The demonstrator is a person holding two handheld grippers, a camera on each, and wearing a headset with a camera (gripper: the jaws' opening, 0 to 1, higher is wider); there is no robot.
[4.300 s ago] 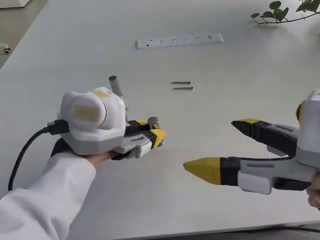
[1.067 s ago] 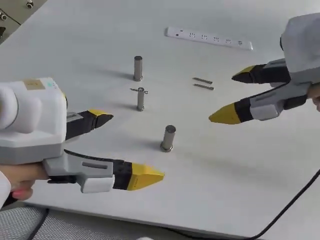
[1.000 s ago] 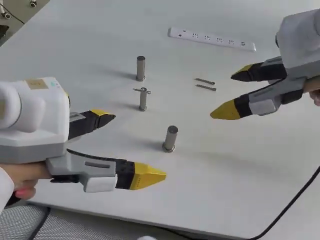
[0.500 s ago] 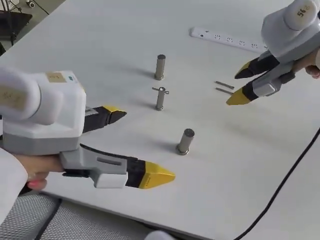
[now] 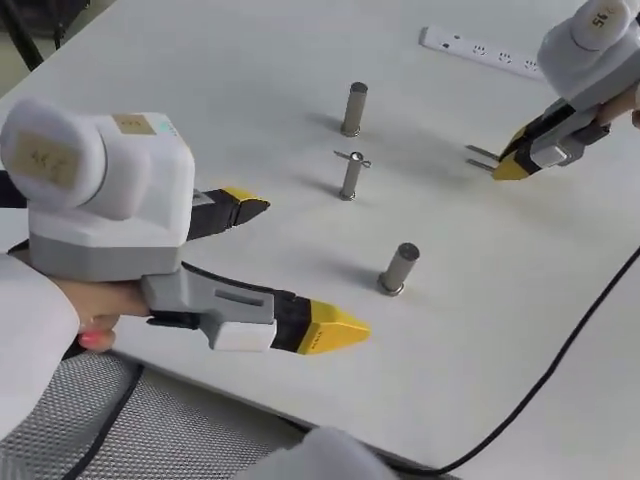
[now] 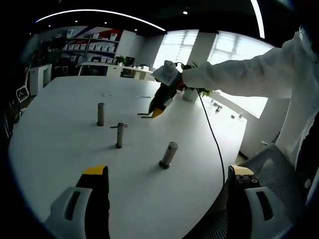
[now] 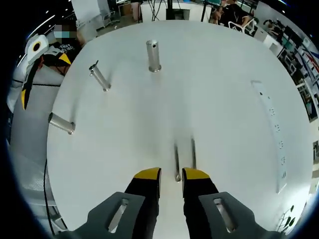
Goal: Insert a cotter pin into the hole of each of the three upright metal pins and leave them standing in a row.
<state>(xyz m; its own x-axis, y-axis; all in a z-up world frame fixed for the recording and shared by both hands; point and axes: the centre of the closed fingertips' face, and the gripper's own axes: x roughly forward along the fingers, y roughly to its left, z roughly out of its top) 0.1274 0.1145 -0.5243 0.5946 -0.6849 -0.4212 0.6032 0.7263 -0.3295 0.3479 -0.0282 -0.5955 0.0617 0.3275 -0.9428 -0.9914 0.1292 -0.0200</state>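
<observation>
Right tongs (image 7: 171,175), narrowed to a slit, straddle the near end of one cotter pin (image 7: 176,162) lying on the surface (image 7: 224,74) beside a second cotter pin (image 7: 193,148). Best to close squarely and lift level. Left tongs (image 5: 310,265) hang spread wide before the nearest upright metal pin (image 5: 400,268).

I see the desk (image 5: 250,90) as smooth, matt white. Ahead of my left jaws, the three metal pins (image 5: 398,268) are grey metal with a dull sheen. At my right jaws' tips, the cotter pins (image 7: 176,162) are thin bare metal. The left gripper (image 5: 310,267) and right gripper (image 5: 512,158) wear matt plastic shells.
</observation>
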